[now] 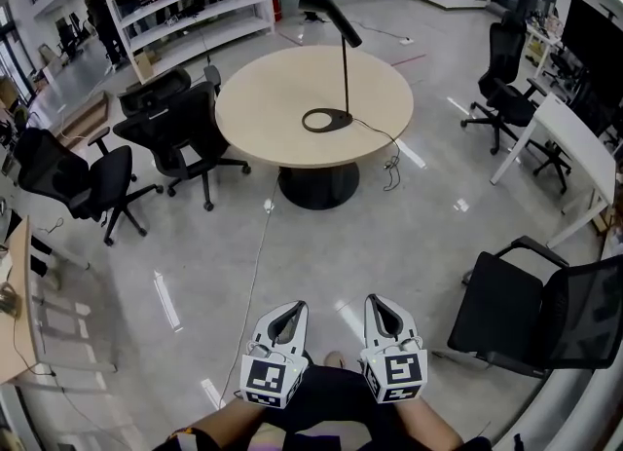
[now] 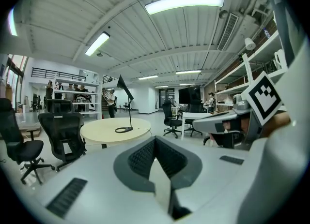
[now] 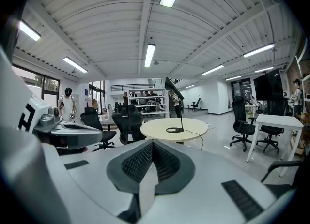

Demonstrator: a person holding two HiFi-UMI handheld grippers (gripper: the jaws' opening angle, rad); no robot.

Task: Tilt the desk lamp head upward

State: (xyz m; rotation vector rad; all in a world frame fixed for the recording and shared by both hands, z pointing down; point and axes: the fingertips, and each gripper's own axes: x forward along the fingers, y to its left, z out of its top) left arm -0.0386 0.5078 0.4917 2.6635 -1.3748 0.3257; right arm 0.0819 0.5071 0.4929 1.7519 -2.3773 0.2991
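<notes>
Both grippers sit low and close in against the person's body. The left gripper (image 1: 290, 311) and right gripper (image 1: 381, 305) lie side by side, pointing toward the round table (image 1: 277, 98). In each gripper's own view the ribbed pads are pressed together with nothing between them, left (image 2: 155, 141) and right (image 3: 151, 143) alike.

The desk lamp (image 1: 346, 69) stands well apart from them, across open floor, on the table's far-right part. Its ring base (image 1: 327, 120) lies flat on the top, its thin stem is upright, and its dark head (image 1: 326, 3) slants down from the top of the stem toward the table's far side. Both gripper views show the lamp small above the jaws, here (image 2: 131, 115) and here (image 3: 179, 116).

The head's exact tilt is hard to judge at this distance. A cord (image 1: 382, 137) runs from the base over the table's edge. The hands are mostly hidden beneath the marker cubes, and the arms are cut off at the bottom edge. Black office chairs (image 1: 185, 132) stand just left of the table.
</notes>
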